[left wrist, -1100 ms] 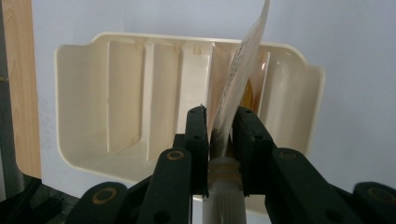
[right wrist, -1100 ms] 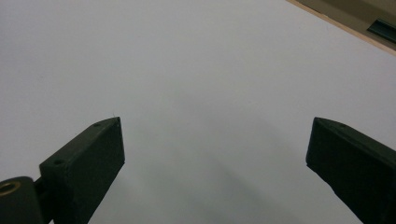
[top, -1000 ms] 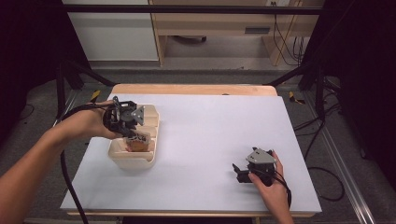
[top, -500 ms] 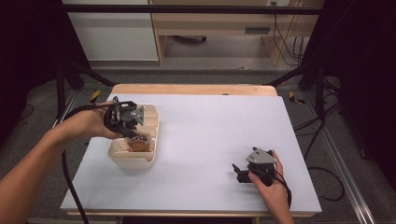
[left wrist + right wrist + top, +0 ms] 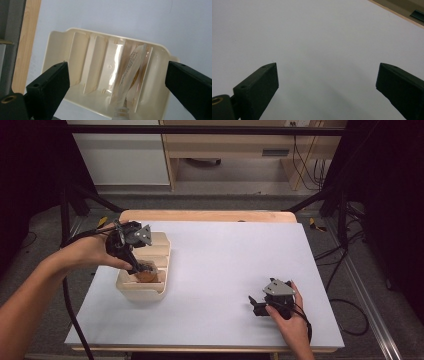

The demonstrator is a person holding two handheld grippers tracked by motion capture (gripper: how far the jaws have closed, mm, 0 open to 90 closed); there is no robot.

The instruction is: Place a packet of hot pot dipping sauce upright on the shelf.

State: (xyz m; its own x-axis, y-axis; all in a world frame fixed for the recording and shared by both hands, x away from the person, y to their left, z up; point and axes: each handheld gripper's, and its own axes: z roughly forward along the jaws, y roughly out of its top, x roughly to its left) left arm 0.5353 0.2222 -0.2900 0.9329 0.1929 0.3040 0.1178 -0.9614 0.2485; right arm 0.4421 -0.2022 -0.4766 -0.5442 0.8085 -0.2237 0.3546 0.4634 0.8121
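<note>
Here the left tool [image 5: 116,82], jaws just sprung wide, hangs over a ribbed cream tray [image 5: 60,42] holding a glossy, seemingly clear pouch [image 5: 132,72].

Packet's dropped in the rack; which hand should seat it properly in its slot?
Left. The left tongs hang open right over the rack and packet; the right tongs rest far off across the table.
</note>
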